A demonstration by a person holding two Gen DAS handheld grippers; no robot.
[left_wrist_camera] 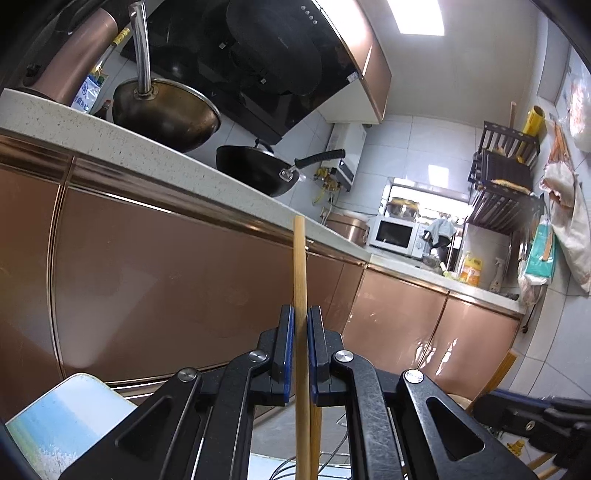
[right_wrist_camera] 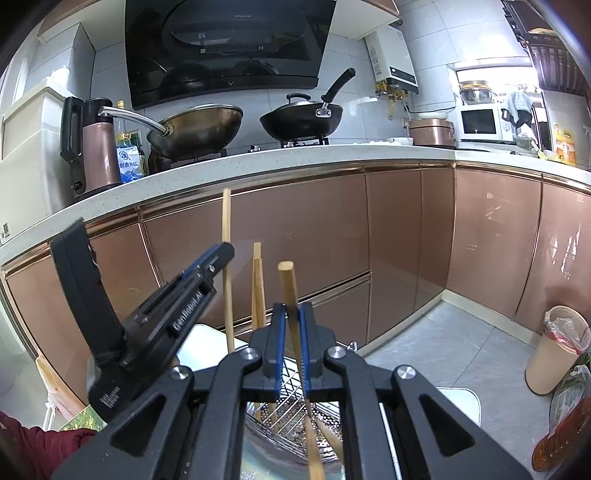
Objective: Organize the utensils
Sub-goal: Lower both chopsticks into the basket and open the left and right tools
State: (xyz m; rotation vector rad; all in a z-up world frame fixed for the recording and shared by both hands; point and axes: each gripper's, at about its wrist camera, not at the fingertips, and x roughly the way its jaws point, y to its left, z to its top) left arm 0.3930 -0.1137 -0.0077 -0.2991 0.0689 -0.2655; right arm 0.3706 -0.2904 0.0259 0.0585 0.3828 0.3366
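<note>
Chopsticks [right_wrist_camera: 226, 266]: maybe five. Woks [right_wrist_camera: 199, 129]: two.

Copper-fronted cabinets [right_wrist_camera: 295, 236] under a speckled white counter [right_wrist_camera: 295, 157], grey-tiled walls [left_wrist_camera: 413, 147], ceiling light [left_wrist_camera: 421, 16].

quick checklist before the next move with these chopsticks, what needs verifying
1. Left gripper shut on a chopstick: ok, the stick sits between the blue pads, upright.
2. Right gripper shut on its chopstick: ok, though the stick leans left in the pads.
3. Grippers apart from each other: ok, the left one stands off to the left in the right wrist view, not touching.
4. Basket under the right gripper: ok, wire basket shows below, with sticks in it.
5. Loose chopsticks standing between the two held ones: cannot tell whether they touch either.
6. Lower tips inside the basket: cannot tell, the grippers hide them.
</note>
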